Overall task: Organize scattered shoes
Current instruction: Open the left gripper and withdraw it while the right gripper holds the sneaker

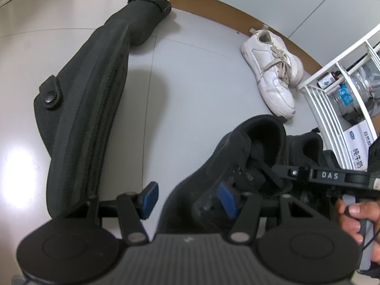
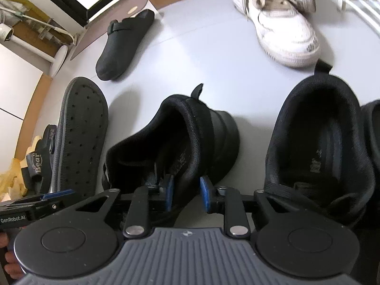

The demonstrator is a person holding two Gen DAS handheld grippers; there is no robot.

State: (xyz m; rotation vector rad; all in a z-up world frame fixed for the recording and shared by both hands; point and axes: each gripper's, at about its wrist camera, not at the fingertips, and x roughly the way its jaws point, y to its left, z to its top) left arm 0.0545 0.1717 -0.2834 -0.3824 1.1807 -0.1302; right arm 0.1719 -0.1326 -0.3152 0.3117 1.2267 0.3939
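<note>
A white wire rack (image 1: 332, 99) holding bottles and a carton printed with Chinese characters is shown only in the left wrist view, at the right edge. Only the right wrist view takes in a dark slipper (image 2: 39, 159) lettered "Bear" at the lower left and a second black sneaker (image 2: 318, 142) at the right. "DAS" is read on the right gripper's body in the left view, "GenRobot.AI" on the left gripper's body in the right view. The right gripper (image 2: 186, 193) is narrowed onto the side wall of the black lace-up sneaker (image 2: 171, 147) on the grey floor (image 2: 201, 59), its blue pads pinching the collar. The left gripper (image 1: 187, 200) is held half open beside the same shoe, gripping nothing.
</note>
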